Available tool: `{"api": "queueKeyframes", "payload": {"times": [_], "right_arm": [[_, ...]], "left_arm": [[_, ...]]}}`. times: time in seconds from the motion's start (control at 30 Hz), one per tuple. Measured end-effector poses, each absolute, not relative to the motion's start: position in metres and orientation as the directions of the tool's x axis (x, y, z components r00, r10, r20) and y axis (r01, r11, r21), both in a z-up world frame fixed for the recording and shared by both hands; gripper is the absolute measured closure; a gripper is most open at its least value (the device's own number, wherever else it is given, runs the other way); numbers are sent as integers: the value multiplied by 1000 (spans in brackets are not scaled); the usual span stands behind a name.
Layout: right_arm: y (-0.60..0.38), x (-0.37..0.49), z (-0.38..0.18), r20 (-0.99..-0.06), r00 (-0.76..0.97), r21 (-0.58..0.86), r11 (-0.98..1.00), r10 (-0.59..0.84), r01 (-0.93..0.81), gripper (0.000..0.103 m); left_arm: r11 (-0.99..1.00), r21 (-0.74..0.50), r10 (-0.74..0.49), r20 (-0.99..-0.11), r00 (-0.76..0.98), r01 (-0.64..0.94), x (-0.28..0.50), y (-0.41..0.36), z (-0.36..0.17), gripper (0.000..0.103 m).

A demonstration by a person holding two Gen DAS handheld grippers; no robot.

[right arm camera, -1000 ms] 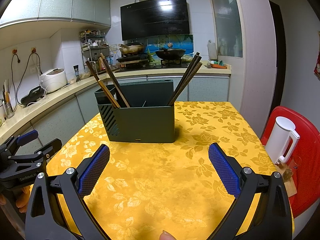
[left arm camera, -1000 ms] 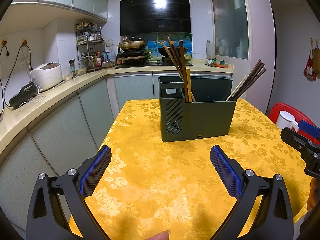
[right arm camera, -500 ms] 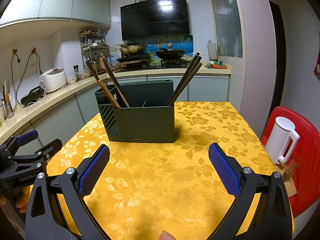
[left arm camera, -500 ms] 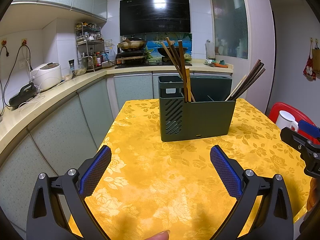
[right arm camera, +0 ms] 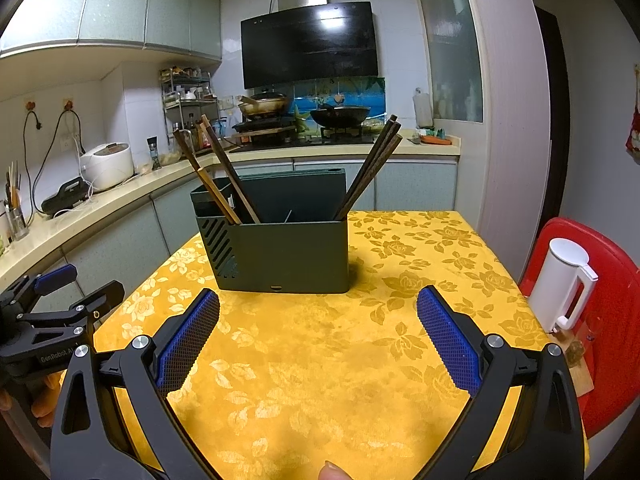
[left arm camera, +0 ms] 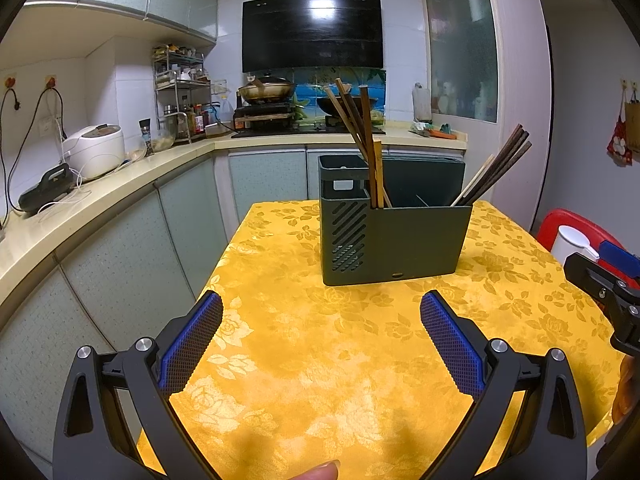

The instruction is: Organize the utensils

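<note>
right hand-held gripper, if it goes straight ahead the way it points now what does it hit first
Most likely the front wall of the dark green plastic utensil holder on the yellow floral tablecloth. The open right hand-held gripper has only bare cloth before it, though depth is uncertain.

Ahead of my tongs, the holder point(left arm camera: 394, 240) hides the lower ends of the chopsticks point(left arm camera: 362, 128). My fingertip point(right arm camera: 334, 472) is cut off at the bottom edge.

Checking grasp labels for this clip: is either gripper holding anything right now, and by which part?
Nothing is held. The left gripper and right gripper are both open over the yellow tablecloth; the chopsticks stand in the dark green holder.
</note>
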State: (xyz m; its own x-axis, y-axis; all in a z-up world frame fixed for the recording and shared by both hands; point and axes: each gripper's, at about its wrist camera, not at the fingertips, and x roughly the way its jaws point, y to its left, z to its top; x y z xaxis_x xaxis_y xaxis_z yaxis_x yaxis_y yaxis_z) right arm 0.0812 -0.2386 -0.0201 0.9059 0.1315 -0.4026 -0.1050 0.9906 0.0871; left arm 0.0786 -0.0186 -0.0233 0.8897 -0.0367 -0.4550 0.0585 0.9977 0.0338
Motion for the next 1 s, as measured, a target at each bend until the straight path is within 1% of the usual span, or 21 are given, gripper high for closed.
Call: {"api": "queueKeyframes", "payload": {"times": [1.0], "right_arm": [[-241, 81, -19, -396, 909, 87, 991, 127, -101, 7]], "left_arm": [[998, 42, -24, -452, 892, 48, 79, -19, -25, 7]]}}
